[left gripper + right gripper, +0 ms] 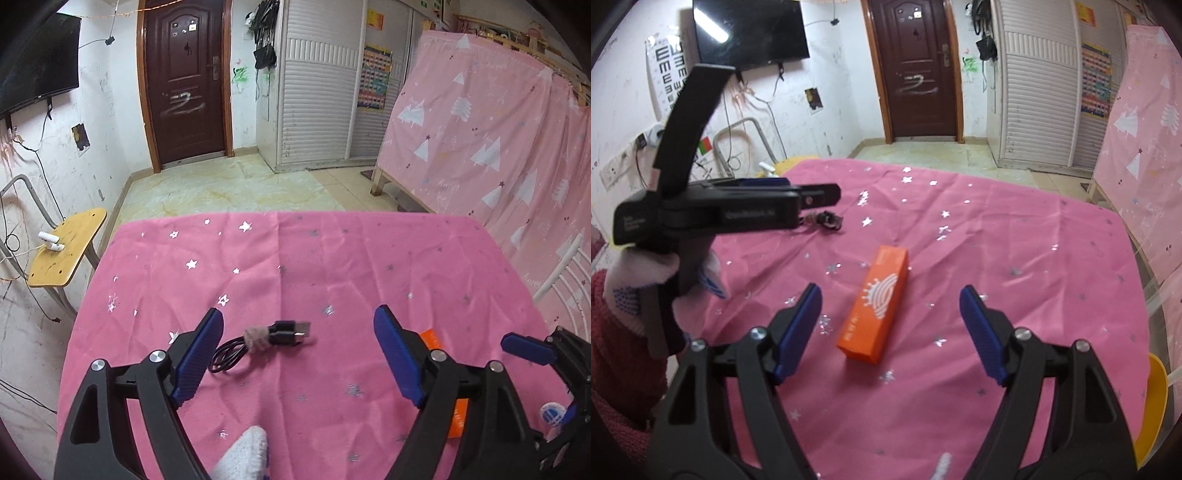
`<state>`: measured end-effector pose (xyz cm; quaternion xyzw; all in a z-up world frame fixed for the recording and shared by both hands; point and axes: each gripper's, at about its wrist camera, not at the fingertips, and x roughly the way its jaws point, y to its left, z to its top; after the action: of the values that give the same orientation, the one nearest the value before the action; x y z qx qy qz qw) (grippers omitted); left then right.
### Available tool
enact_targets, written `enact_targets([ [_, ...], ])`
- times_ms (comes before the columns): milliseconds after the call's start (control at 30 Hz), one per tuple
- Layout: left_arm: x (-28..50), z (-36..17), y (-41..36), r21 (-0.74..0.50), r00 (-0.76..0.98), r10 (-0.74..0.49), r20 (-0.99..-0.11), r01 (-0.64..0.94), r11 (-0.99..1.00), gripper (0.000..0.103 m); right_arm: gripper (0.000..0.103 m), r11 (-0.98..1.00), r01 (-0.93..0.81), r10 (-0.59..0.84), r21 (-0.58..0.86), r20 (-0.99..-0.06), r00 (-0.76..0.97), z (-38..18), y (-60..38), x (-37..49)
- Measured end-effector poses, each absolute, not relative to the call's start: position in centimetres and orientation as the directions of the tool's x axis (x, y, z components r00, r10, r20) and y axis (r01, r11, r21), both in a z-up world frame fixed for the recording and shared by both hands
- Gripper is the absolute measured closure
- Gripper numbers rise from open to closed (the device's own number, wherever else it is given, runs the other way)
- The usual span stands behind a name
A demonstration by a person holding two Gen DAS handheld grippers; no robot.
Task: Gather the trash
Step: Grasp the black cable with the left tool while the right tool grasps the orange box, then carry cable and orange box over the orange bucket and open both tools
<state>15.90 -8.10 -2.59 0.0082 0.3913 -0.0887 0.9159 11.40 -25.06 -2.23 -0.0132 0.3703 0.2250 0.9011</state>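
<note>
Orange box (874,309) lies between open right gripper (890,295).

A matt pink cloth (332,258), creased and dotted with shiny foil stars, covers the table. On it lie a smooth orange cardboard box (875,314) and a black rubbery cable (273,334) bound with fuzzy tape. The left gripper (299,350) and right gripper (890,325) are matt black plastic with ribbed blue pads (199,354) and bright metal pins.

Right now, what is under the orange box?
The orange box lies flat on the pink star-print tablecloth. Whatever surface is beneath the cloth is covered and cannot be seen.
</note>
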Motion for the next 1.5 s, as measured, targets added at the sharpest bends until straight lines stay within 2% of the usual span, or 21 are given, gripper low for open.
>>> enact_targets([
  [400, 16.8, -5.6, -7.4, -0.022, 0.638, -0.137, -0.757, 0.184, 0.983, 0.027, 0.028, 0.898, -0.425, 0.366, 0.115, -0.73, 0.577, -3.6, -22.8, 12.7],
  [467, 16.7, -5.6, -7.5, -0.018, 0.639, -0.137, -0.757, 0.189, 0.982, 0.032, 0.028, 0.896, -0.429, 0.365, 0.112, -0.736, 0.57, -3.7, -22.5, 12.8],
  [533, 16.7, -5.9, -7.7, -0.016, 0.629, -0.144, -0.764, 0.204, 0.979, 0.049, 0.028, 0.896, -0.431, 0.363, 0.11, -0.74, 0.566, -3.8, -22.4, 13.0],
  [633, 16.5, -5.7, -8.3, 0.006, 0.636, -0.135, -0.76, 0.215, 0.976, 0.065, 0.028, 0.896, -0.431, 0.362, 0.11, -0.743, 0.563, -3.9, -22.2, 13.2],
  [833, 16.4, -5.5, -8.1, -0.024, 0.636, -0.167, -0.754, 0.227, 0.974, 0.07, 0.029, 0.896, -0.433, 0.348, 0.096, -0.758, 0.552, -4.1, -21.7, 13.5],
  [900, 16.4, -5.5, -7.8, -0.041, 0.634, -0.179, -0.753, 0.226, 0.973, 0.07, 0.04, 0.895, -0.437, 0.342, 0.087, -0.764, 0.547, -4.2, -21.1, 13.6],
  [1033, 16.3, -5.4, -7.3, -0.041, 0.638, -0.174, -0.75, 0.219, 0.975, 0.07, 0.072, 0.89, -0.449, 0.332, 0.075, -0.782, 0.528, -4.7, -20.5, 13.9],
  [1167, 16.1, -5.2, -7.2, -0.042, 0.643, -0.17, -0.747, 0.209, 0.977, 0.07, 0.081, 0.892, -0.449, 0.318, 0.052, -0.779, 0.541, -4.7, -20.4, 13.7],
  [1500, 15.4, -3.2, -6.8, -0.039, 0.678, -0.166, -0.716, 0.199, 0.979, 0.07, 0.081, 0.911, -0.407, 0.325, 0.067, -0.724, 0.609, -2.7, -22.8, 13.0],
])
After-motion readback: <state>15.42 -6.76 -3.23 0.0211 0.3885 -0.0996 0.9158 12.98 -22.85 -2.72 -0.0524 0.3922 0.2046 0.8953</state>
